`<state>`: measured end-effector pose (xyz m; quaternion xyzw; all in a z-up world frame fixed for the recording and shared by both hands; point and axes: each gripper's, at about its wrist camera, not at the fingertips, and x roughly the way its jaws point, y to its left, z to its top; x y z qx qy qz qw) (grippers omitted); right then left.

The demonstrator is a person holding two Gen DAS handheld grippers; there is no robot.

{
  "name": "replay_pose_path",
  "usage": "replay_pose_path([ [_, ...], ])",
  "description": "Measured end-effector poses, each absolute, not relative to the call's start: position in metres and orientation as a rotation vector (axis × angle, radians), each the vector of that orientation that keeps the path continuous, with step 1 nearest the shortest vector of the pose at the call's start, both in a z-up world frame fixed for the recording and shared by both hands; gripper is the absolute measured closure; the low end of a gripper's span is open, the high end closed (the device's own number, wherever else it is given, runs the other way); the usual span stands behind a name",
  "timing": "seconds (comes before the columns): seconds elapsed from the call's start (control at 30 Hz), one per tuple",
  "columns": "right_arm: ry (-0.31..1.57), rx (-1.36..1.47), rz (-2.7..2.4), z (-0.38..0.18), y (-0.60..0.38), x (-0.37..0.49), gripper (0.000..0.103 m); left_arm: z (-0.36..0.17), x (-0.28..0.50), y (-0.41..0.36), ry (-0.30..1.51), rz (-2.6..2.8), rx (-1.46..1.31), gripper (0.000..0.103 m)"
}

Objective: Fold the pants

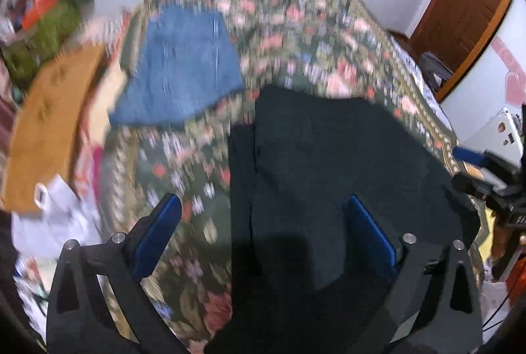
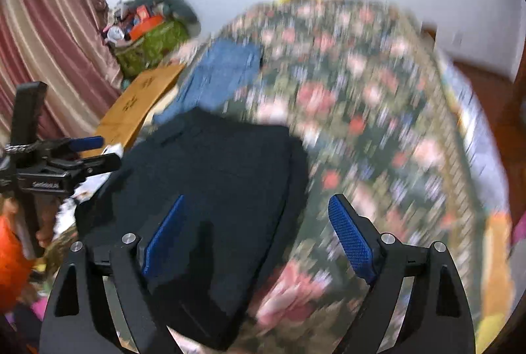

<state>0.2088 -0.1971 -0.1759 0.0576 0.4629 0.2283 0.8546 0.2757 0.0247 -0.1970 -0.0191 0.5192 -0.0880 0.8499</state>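
While both views are blurred by motion, the left gripper is seen spread wide, nothing held between its blue pads, above the left edge of the dark pants. Farther back, a blue folded garment is laid on the flowered bed cover. The pants are spread flat on the bed near its front. The right gripper is likewise held wide and empty above their right edge.
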Motion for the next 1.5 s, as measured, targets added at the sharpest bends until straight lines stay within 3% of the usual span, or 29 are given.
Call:
replay_pose_path([
  [0.43,1.137,0.256,0.593,-0.226,-0.195,0.239,0.017,-0.242,0.321,0.015,1.33,-0.346,-0.219,0.0],
  [0.5,1.154,0.249,0.611,-0.227,-0.19,0.244,0.021,-0.24,0.324,0.01,1.319,-0.363,-0.205,0.005],
  [0.57,1.161,0.237,0.633,-0.224,-0.184,0.245,0.032,-0.235,0.324,0.007,1.3,-0.38,-0.19,0.019],
  [0.6,1.166,0.23,0.639,-0.223,-0.182,0.246,0.039,-0.232,0.323,0.006,1.285,-0.381,-0.184,0.022],
  [0.77,1.172,0.206,0.641,-0.218,-0.177,0.246,0.056,-0.216,0.314,0.003,1.223,-0.344,-0.132,0.051],
  [0.83,1.165,0.188,0.63,-0.214,-0.175,0.246,0.063,-0.212,0.313,0.004,1.217,-0.341,-0.134,0.056],
  [0.97,1.135,0.179,0.604,-0.202,-0.175,0.246,0.086,-0.206,0.311,0.011,1.223,-0.333,-0.181,0.064],
  [1.17,1.043,0.122,0.607,-0.172,-0.166,0.238,0.09,-0.189,0.303,0.012,1.175,-0.33,-0.19,0.074],
  [1.5,0.892,0.102,0.627,-0.117,-0.143,0.244,0.091,-0.112,0.293,0.031,0.959,-0.293,-0.131,0.079],
])
